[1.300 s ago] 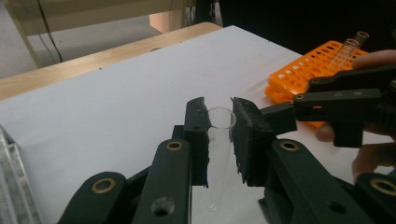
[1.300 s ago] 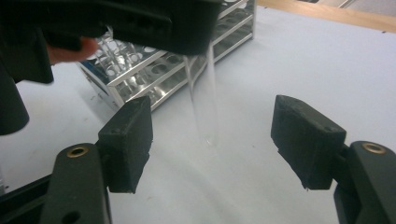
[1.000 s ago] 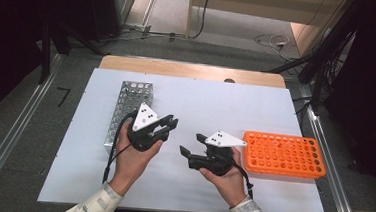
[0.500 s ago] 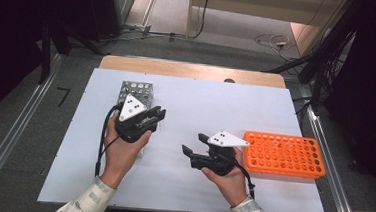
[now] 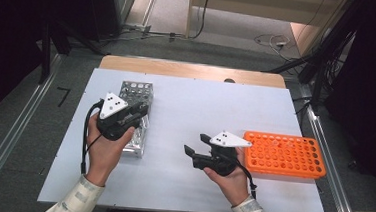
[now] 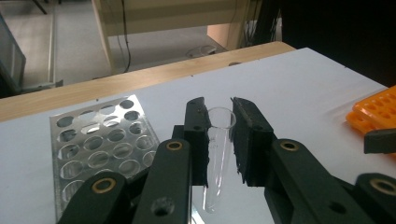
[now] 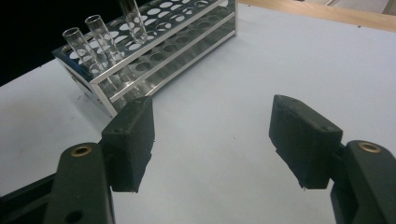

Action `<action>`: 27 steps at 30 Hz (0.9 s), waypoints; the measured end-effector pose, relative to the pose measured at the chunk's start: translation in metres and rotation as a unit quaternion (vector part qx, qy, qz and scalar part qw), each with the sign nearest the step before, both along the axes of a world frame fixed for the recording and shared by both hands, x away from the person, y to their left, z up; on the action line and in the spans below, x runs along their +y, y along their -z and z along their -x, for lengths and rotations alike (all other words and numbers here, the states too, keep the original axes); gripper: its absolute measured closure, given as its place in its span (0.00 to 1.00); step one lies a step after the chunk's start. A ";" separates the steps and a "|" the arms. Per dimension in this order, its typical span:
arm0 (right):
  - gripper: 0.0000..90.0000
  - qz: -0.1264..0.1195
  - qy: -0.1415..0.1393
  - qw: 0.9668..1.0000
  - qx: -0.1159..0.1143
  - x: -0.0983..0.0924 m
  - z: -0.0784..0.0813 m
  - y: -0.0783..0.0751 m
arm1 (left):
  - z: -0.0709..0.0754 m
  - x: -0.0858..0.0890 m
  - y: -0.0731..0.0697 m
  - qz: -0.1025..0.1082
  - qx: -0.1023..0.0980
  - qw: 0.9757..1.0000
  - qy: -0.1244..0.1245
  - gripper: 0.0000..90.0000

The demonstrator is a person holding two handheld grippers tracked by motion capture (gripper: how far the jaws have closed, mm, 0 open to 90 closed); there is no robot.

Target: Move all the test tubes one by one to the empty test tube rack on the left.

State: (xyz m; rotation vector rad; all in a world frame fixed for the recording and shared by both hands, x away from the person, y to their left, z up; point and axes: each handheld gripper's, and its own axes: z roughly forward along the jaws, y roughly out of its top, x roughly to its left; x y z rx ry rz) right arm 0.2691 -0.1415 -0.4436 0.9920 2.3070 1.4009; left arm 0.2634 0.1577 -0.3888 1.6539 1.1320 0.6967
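My left gripper (image 5: 143, 114) is shut on a clear glass test tube (image 6: 218, 140), gripped just under its rim and hanging upright. It hovers over the near part of the silver metal rack (image 5: 138, 90) at the table's left. In the right gripper view the held tube (image 7: 130, 18) hangs above the rack's top plate (image 7: 187, 28), and two more tubes (image 7: 79, 44) stand in the rack's end holes. My right gripper (image 5: 196, 143) is open and empty, low over bare table just left of the orange rack (image 5: 285, 155).
The white table top (image 5: 201, 107) has a wooden strip (image 5: 193, 70) along its far edge. The orange rack's corner (image 6: 373, 109) lies at the right in the left gripper view. Metal rails and cables run on the floor around the table.
My left hand has carried the tube leftward and away from the person, from the table's middle to above the metal rack. The right hand has stayed put.
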 end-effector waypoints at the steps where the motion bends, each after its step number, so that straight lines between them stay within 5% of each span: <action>1: 0.33 -0.001 0.000 1.000 0.000 0.000 0.000 0.000 | 0.000 0.002 0.000 -0.001 0.001 1.000 -0.002 0.85; 20: 0.33 -0.002 0.000 1.000 0.000 -0.003 0.000 0.000 | 0.003 0.010 0.009 -0.018 0.007 1.000 -0.018 0.85; 27: 0.33 -0.002 0.001 1.000 -0.001 -0.004 0.001 -0.001 | 0.005 0.007 0.022 -0.039 0.017 0.999 -0.015 0.85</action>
